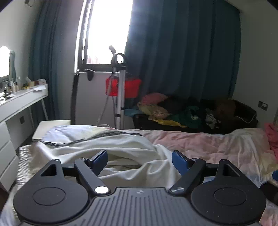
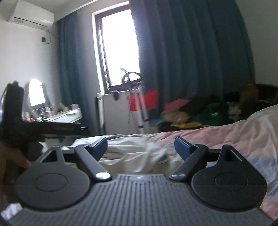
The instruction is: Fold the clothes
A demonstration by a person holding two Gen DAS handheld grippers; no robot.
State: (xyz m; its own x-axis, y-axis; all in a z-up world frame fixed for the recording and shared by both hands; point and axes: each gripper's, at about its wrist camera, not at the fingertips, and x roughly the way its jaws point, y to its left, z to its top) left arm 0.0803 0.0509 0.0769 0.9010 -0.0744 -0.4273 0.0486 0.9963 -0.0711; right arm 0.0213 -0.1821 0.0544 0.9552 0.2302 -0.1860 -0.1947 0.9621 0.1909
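Left wrist view shows no writing that can be read; only a small round emblem sits on the ribbed body of the left hand-held gripper, too small to tell. Its two blue fingers stand wide apart and grip nothing. Between and just beyond them lies a white garment, crumpled in soft folds, with a dark trim line along its far edge. It rests on the bed, which has a pale pink cover. Behind the bed are a window, blue curtains, a metal stand with something red on it, and a pile of clothes in many colours. At left stands a white tabletop with small bottles.

Right wrist view is a little blurred. The right hand-held gripper is also open and empty, and the garment lies between its fingers, a bit farther. An air conditioner hangs on the wall; its label cannot be read
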